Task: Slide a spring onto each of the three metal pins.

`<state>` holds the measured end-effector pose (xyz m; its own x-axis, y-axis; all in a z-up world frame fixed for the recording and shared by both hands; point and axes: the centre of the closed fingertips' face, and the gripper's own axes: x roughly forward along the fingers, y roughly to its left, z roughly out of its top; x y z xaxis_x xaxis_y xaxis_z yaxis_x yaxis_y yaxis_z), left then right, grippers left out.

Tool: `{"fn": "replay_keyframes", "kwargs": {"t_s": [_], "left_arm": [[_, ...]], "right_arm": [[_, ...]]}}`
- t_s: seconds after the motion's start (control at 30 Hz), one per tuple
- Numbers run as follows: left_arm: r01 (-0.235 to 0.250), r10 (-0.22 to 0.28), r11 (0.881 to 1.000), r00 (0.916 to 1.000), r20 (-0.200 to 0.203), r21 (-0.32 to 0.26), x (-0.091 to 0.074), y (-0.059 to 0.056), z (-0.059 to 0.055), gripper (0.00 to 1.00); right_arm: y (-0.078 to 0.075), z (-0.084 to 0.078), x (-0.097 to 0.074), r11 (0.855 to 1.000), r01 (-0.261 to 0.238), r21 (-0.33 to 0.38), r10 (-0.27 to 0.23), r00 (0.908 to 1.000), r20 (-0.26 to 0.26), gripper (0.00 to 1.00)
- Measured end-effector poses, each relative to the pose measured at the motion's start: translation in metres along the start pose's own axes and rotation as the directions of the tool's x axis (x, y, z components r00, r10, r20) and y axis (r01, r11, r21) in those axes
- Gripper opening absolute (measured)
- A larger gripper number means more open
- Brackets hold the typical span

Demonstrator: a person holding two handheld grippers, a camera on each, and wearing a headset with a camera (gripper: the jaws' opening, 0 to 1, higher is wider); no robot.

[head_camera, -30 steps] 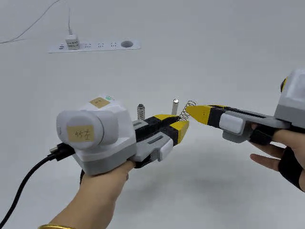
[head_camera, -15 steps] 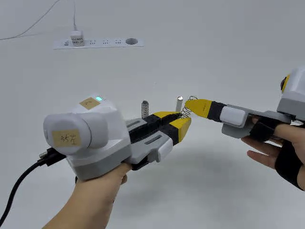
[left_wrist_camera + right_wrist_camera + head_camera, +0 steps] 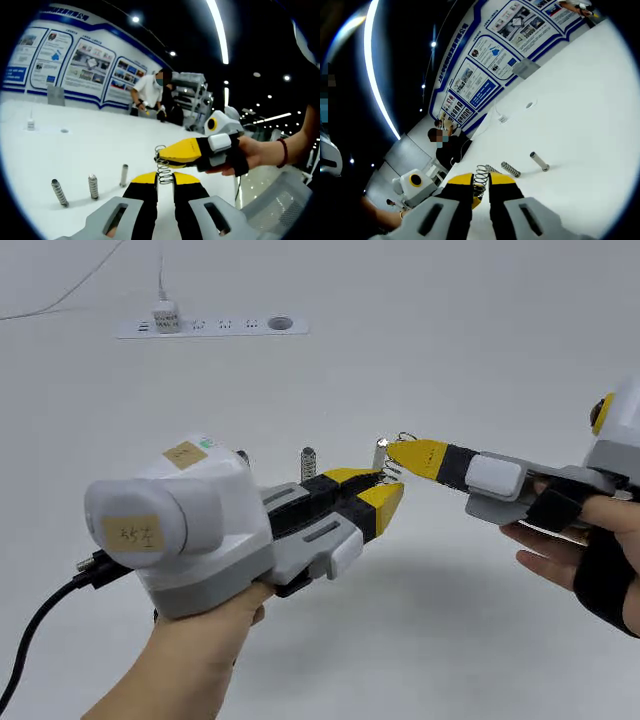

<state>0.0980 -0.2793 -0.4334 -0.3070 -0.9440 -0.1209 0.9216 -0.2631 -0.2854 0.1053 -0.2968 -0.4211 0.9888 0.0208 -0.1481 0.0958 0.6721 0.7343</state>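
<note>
Holding one spring [image 3: 164, 170] in the air, off the desk [image 3: 100, 145], with a gripper on each end. Fingers of left gripper [image 3: 165, 179] narrow, closed on the lower coils. Fingers of right gripper [image 3: 480, 181] narrow too, pinching the upper coils, tips almost meeting the left tips. Coming in from the right in head view.

Standing upright on the desk: bare pin [image 3: 124, 175], just beside the held spring in head view. Can't tell if touching. Not threaded onto it yet.

Same row, both upright, each with a spring already around it: middle pin [image 3: 93, 186] and end pin [image 3: 59, 192].

Far side of desk: power strip [image 3: 210, 327], well apart from the pins.
</note>
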Motion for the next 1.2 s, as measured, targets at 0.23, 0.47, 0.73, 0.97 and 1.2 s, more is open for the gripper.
{"fn": "replay_keyframes", "kwargs": {"t_s": [0.23,0.47,0.73,0.97,1.2], "left_arm": [[-0.027,0.03,0.997,0.9986,-0.043,0.07,-0.004,0.001,0.002,0.11],[-0.065,0.073,0.991,0.9949,-0.07,0.115,-0.007,0.008,0.002,0.17],[-0.112,0.138,0.976,0.9819,-0.13,0.187,-0.016,0.02,-0.005,0.27],[-0.152,0.201,0.947,0.9673,-0.154,0.284,-0.028,0.028,-0.006,0.31],[-0.183,0.243,0.938,0.9533,-0.18,0.294,-0.041,0.036,-0.011,0.36]], "right_arm": [[0.008,0.001,0.002,0.999,-0.036,-0.031,0.036,0.9993,-0.004,0.11],[0.009,0.005,0.003,0.998,-0.023,-0.058,0.025,0.9995,0.02,0.11],[0.008,0.015,0.002,0.984,0.021,-0.178,-0.015,0.9993,0.033,0.11],[0.002,0.023,0.005,0.95,0.071,-0.304,-0.059,0.9971,0.048,0.11],[-0.001,0.029,0.01,0.926,0.097,-0.365,-0.084,0.9951,0.052,0.11]]}}
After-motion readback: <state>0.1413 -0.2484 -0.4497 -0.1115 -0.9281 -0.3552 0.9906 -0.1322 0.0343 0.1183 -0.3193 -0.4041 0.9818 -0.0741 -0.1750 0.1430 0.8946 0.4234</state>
